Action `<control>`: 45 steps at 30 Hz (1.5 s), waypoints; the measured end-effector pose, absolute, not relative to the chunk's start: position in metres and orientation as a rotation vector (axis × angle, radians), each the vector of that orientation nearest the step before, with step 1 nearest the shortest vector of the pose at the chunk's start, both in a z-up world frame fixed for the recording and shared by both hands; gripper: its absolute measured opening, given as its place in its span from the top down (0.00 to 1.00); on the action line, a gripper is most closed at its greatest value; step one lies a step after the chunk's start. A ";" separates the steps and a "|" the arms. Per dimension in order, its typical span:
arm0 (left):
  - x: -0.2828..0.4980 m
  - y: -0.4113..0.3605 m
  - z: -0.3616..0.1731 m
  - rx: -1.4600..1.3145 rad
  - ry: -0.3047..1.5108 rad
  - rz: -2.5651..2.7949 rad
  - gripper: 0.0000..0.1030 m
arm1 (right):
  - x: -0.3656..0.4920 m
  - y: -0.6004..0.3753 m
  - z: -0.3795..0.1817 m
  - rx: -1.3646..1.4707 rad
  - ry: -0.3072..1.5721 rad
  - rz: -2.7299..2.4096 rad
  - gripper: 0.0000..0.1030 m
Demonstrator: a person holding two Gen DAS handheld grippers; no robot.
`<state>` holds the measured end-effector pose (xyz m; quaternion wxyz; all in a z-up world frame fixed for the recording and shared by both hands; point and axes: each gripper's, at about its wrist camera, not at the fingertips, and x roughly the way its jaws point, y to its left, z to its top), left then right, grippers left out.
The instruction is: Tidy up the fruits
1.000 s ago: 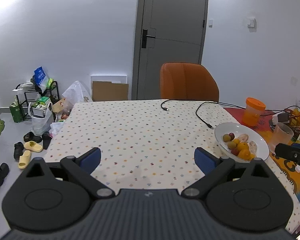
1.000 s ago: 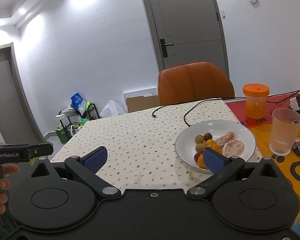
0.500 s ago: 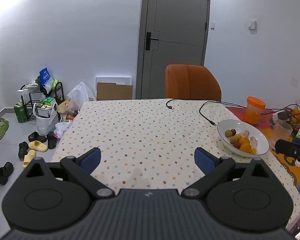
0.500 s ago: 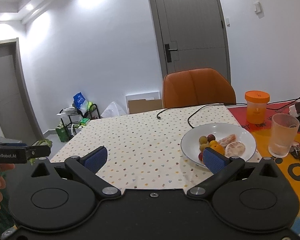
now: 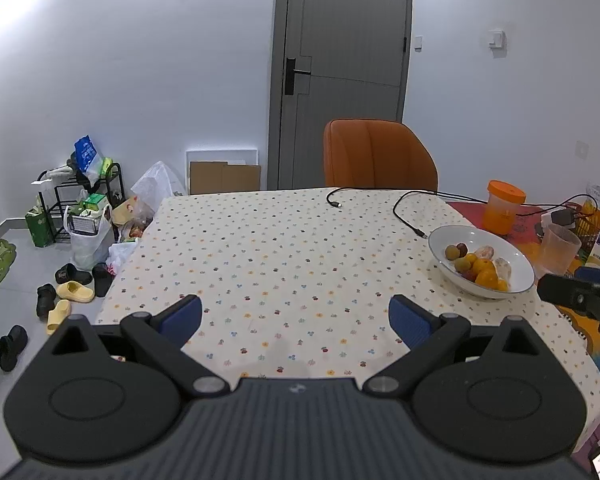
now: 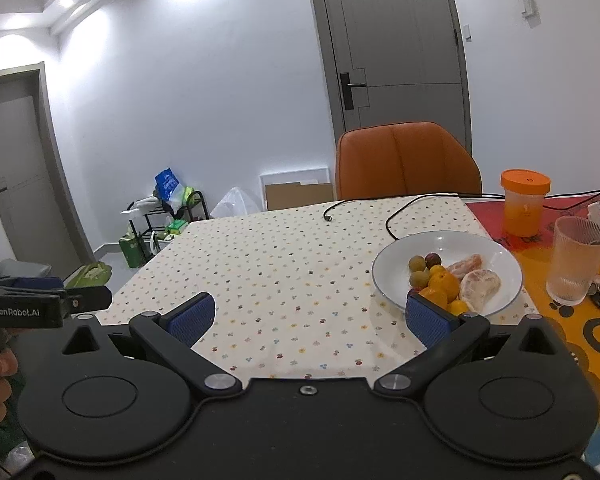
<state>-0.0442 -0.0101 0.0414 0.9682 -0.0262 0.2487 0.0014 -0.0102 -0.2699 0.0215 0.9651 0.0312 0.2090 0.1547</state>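
Both grippers hung above the near edge of the surface (image 5: pixel 284 248), which was covered in a cream cloth dotted with small flowers. The left gripper (image 5: pixel 295 316) had its blue-padded jaws spread wide with nothing between them, hovering over bare cloth. The right gripper (image 6: pixel 307 318) was just as wide apart and empty too, and its right pad sat in front of the near rim of the white bowl (image 6: pixel 500 254) in that view.

And there were the fruits (image 6: pixel 440 280), all piled in the bowl: small round brownish ones and a dark red one at the back, oranges in the middle, and peeled citrus segments to the right. The bowl stood on the cloth's right side, near its edge.

Beside it, on an orange mat, stood a ribbed glass (image 6: pixel 576 260), with an orange-lidded jar (image 6: pixel 524 204) further back. Black cables (image 5: pixel 404 208) trailed across the far part of the cloth, and an orange chair (image 5: pixel 380 156) stood behind the surface.
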 end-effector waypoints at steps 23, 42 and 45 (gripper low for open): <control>-0.040 -0.012 0.037 -0.043 0.514 -0.002 0.04 | -0.006 -0.271 0.013 0.064 0.451 0.320 0.00; -0.038 -0.010 0.033 -0.044 0.533 0.001 0.04 | -0.004 -0.268 0.009 0.058 0.462 0.319 0.00; -0.038 -0.010 0.033 -0.046 0.535 0.000 0.04 | -0.003 -0.269 0.009 0.062 0.465 0.317 0.00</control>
